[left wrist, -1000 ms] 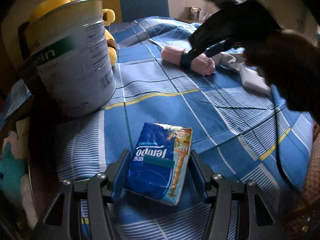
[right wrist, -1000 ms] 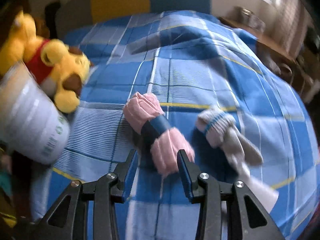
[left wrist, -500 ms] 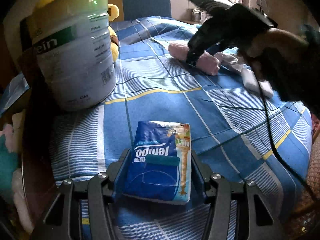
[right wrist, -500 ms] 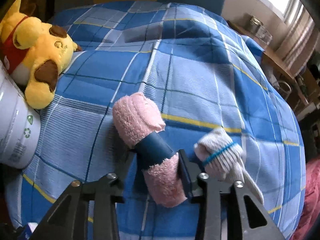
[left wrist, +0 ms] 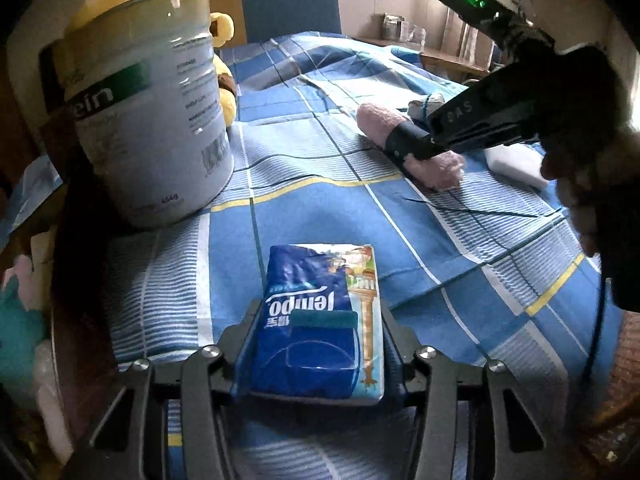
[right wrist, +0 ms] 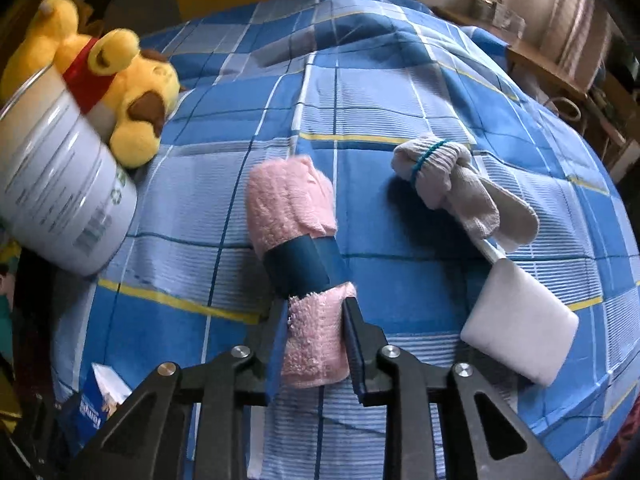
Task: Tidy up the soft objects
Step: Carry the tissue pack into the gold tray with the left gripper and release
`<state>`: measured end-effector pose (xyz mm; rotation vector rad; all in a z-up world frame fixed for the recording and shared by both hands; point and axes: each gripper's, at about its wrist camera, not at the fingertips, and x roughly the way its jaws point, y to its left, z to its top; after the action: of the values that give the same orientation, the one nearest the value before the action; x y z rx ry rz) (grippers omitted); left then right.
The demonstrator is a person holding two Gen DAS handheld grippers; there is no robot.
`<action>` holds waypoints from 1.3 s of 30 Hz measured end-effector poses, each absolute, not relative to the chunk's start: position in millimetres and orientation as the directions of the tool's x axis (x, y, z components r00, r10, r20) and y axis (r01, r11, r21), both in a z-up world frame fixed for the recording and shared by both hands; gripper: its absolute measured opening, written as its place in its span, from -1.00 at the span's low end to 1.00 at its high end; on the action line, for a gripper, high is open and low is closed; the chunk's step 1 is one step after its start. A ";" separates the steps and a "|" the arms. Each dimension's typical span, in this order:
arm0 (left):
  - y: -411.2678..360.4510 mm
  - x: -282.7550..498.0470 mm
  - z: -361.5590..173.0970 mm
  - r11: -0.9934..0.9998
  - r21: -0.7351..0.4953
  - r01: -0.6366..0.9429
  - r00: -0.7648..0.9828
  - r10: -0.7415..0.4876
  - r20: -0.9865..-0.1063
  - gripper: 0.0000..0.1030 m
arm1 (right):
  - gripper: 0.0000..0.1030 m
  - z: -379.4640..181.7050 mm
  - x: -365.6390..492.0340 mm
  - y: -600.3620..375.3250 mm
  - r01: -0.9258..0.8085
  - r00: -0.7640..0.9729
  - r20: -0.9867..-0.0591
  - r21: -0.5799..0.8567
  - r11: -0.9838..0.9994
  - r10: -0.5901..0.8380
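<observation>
A blue tissue pack (left wrist: pixel 316 276) lies on the blue checked bedcover (left wrist: pixel 320 184), between the fingers of my left gripper (left wrist: pixel 318 316). Its jaws are closing and the pads touch the pack's long sides. A pink towel roll (right wrist: pixel 288 200) with a dark blue band lies further up the bed. My right gripper (right wrist: pixel 316 320) is closing on the roll's near end, and the pads press into the terry. In the left wrist view the right gripper (left wrist: pixel 420 148) reaches the towel roll (left wrist: pixel 376 120) from the right, held by a hand (left wrist: pixel 580 160).
A tall white can (left wrist: pixel 148 112) stands at the left, with a yellow plush bear (right wrist: pixel 120 80) behind it. Right of the towel lie a white sock bundle (right wrist: pixel 440 172) and a white block (right wrist: pixel 520 332). Pastel plush things (left wrist: pixel 20 320) sit off the bed's left edge.
My right gripper came down over the pink towel roll and its jaws narrowed onto the near end. The left jaws drew in against the tissue pack; that hand stayed put.
</observation>
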<state>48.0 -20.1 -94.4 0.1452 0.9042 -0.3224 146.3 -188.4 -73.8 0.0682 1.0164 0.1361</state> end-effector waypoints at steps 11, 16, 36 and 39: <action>37.2 16.0 -26.5 0.944 -0.141 0.297 0.629 -0.305 -0.715 0.01 | -0.43 -78.5 146.2 -186.0 -0.087 0.556 -0.820 0.107 0.990 0.138; 101.6 10.0 -8.6 0.972 -0.178 0.153 0.662 -0.235 -0.712 0.02 | -0.38 -80.8 145.9 -182.1 -0.099 0.562 -0.818 0.078 0.992 0.121; 297.8 -15.4 -64.7 0.895 -0.155 -0.418 0.520 0.096 -0.849 0.07 | -0.34 -82.3 145.7 -177.3 -0.124 0.564 -0.820 0.034 0.992 0.099; 299.1 -18.2 -68.1 0.898 -0.128 -0.420 0.518 0.122 -0.847 0.25 | -0.34 -82.4 145.5 -177.0 -0.123 0.564 -0.820 0.032 0.992 0.097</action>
<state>-18.2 299.1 -68.1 -0.3377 0.9771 0.3327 145.5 -177.0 -82.4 -0.0301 0.9625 0.1295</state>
